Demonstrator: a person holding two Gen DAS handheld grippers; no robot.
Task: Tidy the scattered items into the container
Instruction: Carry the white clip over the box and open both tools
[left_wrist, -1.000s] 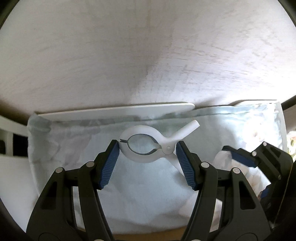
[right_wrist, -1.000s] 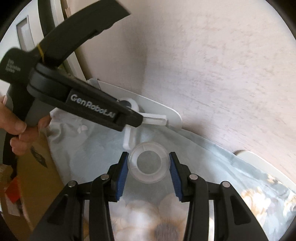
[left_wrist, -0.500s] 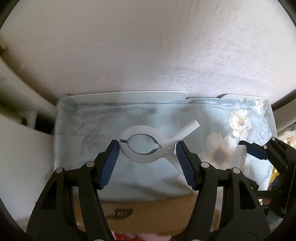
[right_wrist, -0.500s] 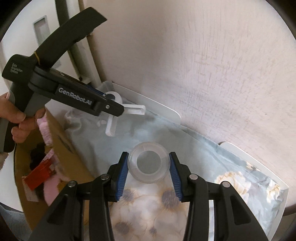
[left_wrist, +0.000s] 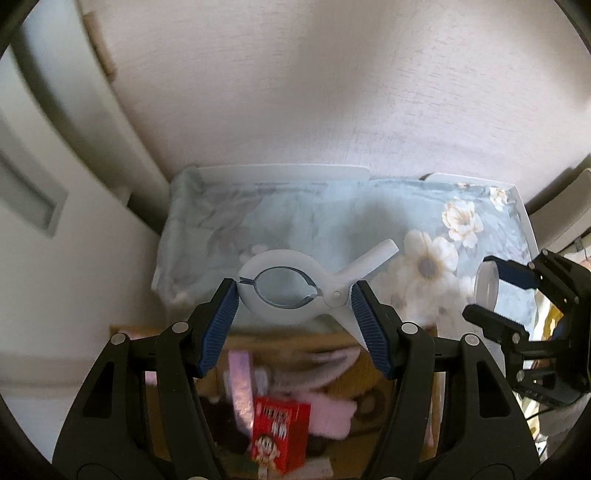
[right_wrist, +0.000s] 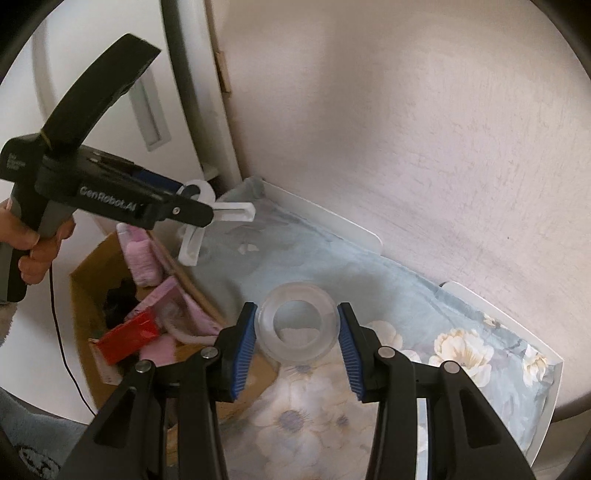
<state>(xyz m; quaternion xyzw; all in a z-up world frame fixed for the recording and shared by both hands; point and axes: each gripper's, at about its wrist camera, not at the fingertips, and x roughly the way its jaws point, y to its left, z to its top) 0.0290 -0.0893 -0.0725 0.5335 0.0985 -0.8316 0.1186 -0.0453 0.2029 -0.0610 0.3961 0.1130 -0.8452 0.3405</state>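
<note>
1. Your left tongs are clamped on a big white clip. The blue pads press on both sides of its round end, and its two handles stick out to the right.
2. Your right tongs are clamped on a clear plastic ring. It looks like a roll of tape, and its hole faces the camera.
3. Both things are up in the air, over the near left edge of the bed, which has a pale blue flower sheet.
4. The cardboard box sits low on the floor, just beside the left side of the bed.
5. In the box you can see a red packet, some pink fluffy things and something dark that is too blurry to tell.
6. In the right view, your hand grips the handle of the left tool, and the clip hangs near the far corner of the box.
7. In the left view, the right tongs are at the right edge, with the ring over the flowers.
8. A white wall is behind the bed, and a white door is on the far left.
</note>
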